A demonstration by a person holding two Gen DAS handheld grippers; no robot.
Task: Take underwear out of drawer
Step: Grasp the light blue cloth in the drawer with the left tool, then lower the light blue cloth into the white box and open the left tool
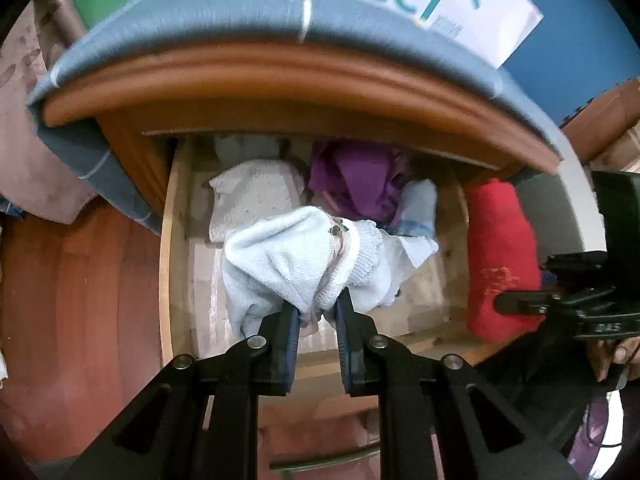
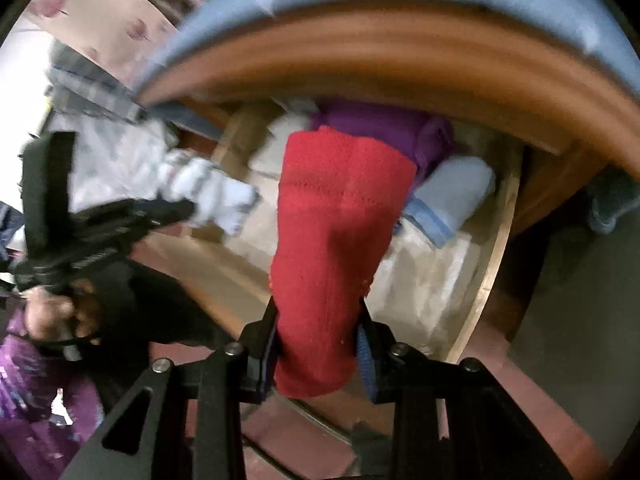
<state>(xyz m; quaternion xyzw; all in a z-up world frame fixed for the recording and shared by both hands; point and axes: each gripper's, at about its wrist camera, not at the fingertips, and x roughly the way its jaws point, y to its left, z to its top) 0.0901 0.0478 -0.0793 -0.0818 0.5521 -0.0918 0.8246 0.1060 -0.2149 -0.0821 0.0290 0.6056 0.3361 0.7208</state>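
Left hand-held gripper is clamped on the pale blue underwear over the open drawer. Only the right wrist view shows the right hand-held gripper pinching the red underwear properly; purple clothes sit beyond it.

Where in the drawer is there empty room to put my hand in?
Bare drawer floor shows at the front right, between the light blue garment in the left hand-held gripper and the red garment. The back is crowded: white folded cloth, purple clothes.
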